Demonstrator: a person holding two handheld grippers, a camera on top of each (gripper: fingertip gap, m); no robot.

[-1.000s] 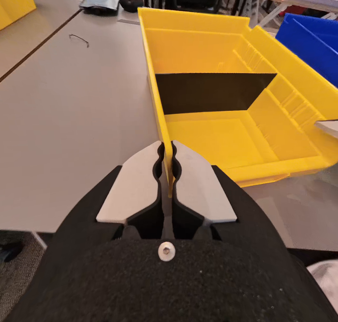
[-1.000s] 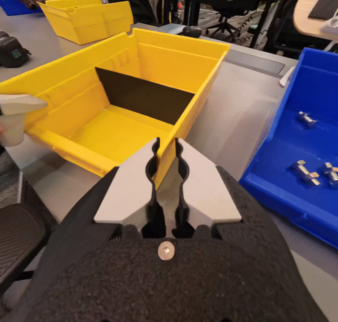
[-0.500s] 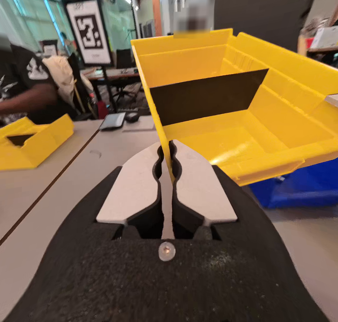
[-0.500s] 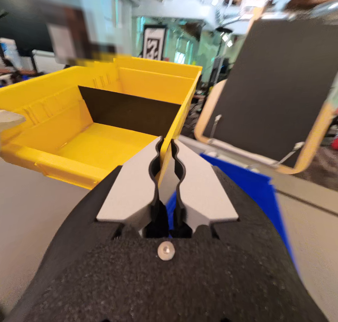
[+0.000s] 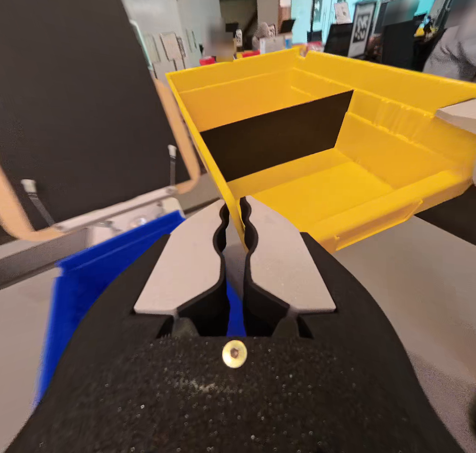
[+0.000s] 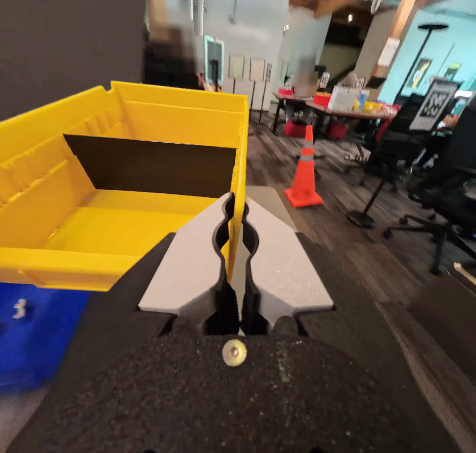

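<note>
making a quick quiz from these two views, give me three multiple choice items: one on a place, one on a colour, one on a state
1. Where does the orange cone stand?
A. on the floor
B. in the yellow bin
C. on the table

2. What colour is the divider inside the yellow bin?
A. white
B. black
C. red

3. How is the right tool set?
A. wide open above the bin
B. shut on the bin's side wall
C. holding a cone

Key: A, its base sits on floorboards; B, a dark panel crosses the bin; B, both fingers press the yellow wall.
</note>
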